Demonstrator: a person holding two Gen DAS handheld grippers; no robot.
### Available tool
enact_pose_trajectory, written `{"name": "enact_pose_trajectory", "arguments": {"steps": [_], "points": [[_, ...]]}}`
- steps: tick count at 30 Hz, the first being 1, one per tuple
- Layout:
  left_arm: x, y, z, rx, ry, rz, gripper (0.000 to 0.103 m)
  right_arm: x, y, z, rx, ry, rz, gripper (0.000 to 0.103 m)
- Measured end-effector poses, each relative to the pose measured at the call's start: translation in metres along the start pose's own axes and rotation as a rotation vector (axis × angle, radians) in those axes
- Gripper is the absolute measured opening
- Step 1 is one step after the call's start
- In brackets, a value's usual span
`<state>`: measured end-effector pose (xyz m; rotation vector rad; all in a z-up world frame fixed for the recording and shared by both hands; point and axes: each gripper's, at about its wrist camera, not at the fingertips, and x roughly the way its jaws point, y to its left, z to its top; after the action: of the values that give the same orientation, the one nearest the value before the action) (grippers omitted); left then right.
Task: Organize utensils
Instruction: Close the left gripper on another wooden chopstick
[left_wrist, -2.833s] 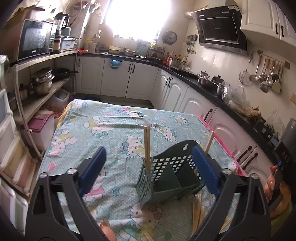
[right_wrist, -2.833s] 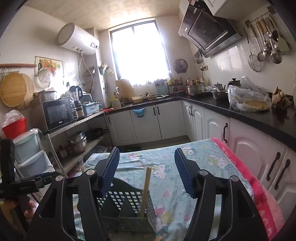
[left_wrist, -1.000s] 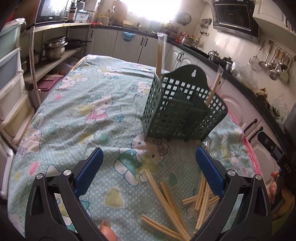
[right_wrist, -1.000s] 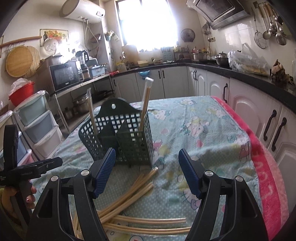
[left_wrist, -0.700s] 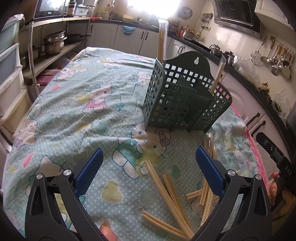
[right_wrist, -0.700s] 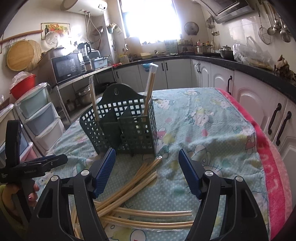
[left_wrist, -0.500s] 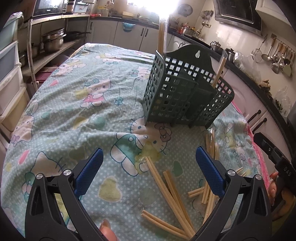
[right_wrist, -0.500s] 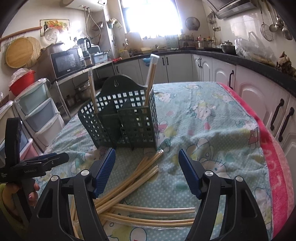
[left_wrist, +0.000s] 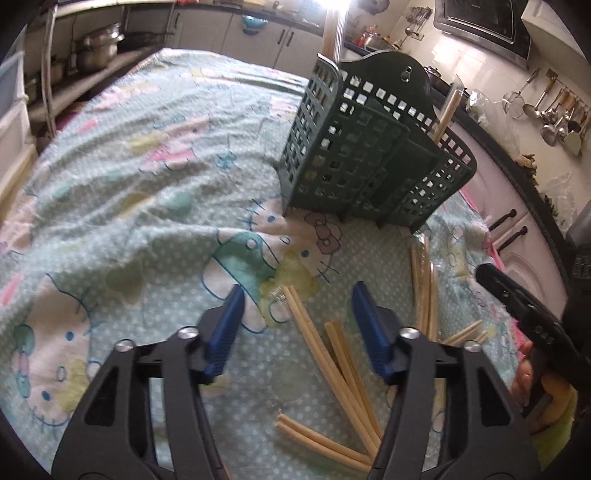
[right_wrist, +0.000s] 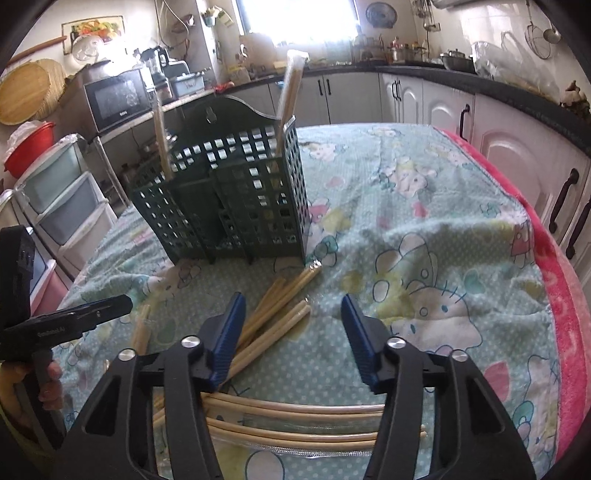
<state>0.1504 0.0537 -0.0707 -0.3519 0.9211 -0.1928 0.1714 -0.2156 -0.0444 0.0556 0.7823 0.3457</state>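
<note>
A dark green lattice utensil basket (left_wrist: 373, 155) (right_wrist: 229, 199) stands upright on the cartoon-print tablecloth, with two wrapped chopstick pairs (right_wrist: 291, 88) standing in it. Several wrapped chopstick pairs (left_wrist: 332, 354) (right_wrist: 273, 317) lie scattered on the cloth in front of it. My left gripper (left_wrist: 297, 328) is open and empty, low over the near ends of two pairs. My right gripper (right_wrist: 291, 332) is open and empty, just above the pile, with curved pairs (right_wrist: 295, 417) lying beneath its arms.
The table carries a green patterned cloth (left_wrist: 129, 184) with a pink edge (right_wrist: 561, 288) on the right. White cabinets (right_wrist: 517, 147) run along the wall. Shelves with pots (left_wrist: 96, 55) and plastic drawers (right_wrist: 66, 206) stand to the left.
Both grippers have dropped from above the basket and drawn closer to the scattered chopsticks. Both jaw gaps have narrowed but stay open.
</note>
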Motion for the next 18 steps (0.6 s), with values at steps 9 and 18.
{"name": "enact_pose_trajectory", "arguments": {"steps": [9,18], "points": [[0.016,0.019,0.001,-0.116,0.09,-0.094,0.028,0.035,-0.009,-0.001,0.051,0.104,0.012,0.031],[0.025,0.026,0.007,-0.164,0.118,-0.118,0.028,0.059,-0.02,0.004,0.093,0.143,0.025,0.03]]}}
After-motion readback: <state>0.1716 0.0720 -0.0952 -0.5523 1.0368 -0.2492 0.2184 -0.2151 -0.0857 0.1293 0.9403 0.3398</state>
